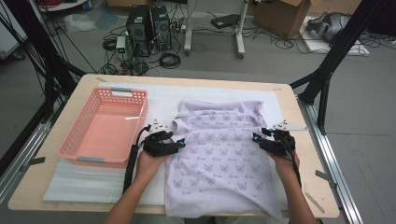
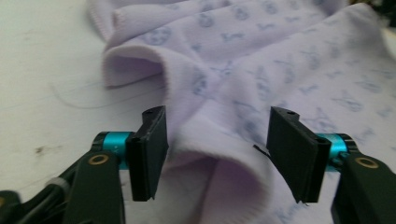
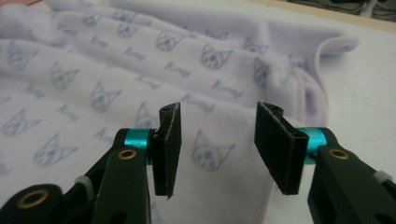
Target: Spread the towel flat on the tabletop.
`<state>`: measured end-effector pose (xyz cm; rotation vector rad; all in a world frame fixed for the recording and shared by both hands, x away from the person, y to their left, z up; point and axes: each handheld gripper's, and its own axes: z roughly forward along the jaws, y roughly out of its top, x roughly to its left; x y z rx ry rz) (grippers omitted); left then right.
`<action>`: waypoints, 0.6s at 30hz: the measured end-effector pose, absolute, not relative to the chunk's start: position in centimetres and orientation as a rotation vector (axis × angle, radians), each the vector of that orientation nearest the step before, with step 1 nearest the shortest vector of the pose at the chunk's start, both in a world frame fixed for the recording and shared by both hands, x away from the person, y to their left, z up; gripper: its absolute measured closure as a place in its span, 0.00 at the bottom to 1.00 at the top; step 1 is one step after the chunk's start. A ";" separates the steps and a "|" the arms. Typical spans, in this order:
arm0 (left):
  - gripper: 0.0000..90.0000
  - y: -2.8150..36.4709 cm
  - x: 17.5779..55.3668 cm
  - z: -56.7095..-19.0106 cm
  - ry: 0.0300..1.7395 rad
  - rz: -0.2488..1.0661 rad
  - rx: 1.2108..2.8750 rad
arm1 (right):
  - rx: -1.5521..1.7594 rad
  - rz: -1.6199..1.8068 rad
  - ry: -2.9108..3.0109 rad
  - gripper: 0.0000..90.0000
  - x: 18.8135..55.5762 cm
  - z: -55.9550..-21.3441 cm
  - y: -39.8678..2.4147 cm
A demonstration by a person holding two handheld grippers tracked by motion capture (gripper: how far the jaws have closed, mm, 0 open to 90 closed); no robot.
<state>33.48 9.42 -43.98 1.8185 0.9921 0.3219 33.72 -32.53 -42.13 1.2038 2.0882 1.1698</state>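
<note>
- Lilac garment w/ small cat-face print lies spread on a white mat over a wooden table, right of centre; its near hem hangs a little over the table's front edge.
- Left gripper sits at the garment's left edge. Jaws stand apart, not pinching – a raised fold of cloth lies between them, close to the pads.
- Right gripper sits at the garment's right edge. Jaws apart too, w/ flat printed cloth beneath the gap, nothing gripped.
- Risk, as I judge it: the upper part is already bunched into ridges, so closing on the left fold could catch more than one layer and drag the cloth crooked.
- Also likely: if the two sides grip at uneven spots, any fold ends up skewed – or the overhanging hem pulls the garment toward the front edge.
- Pink plastic basket stands empty at the table's left, just beside the left hand; a wide sweep could knock it.
- Room: grey floor w/ tangled cables, two dark PC towers, cardboard box, black frame struts at both sides.
</note>
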 end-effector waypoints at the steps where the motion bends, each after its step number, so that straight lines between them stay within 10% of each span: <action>1: 0.40 9.5 33.3 -44.0 0.983 0.315 1.813 | 1.187 1.166 2.099 0.54 33.1 -42.2 -32.7; 18: 0.38 10.7 30.5 -45.1 1.013 0.312 1.926 | 1.199 1.117 2.186 0.42 28.0 -44.0 -34.3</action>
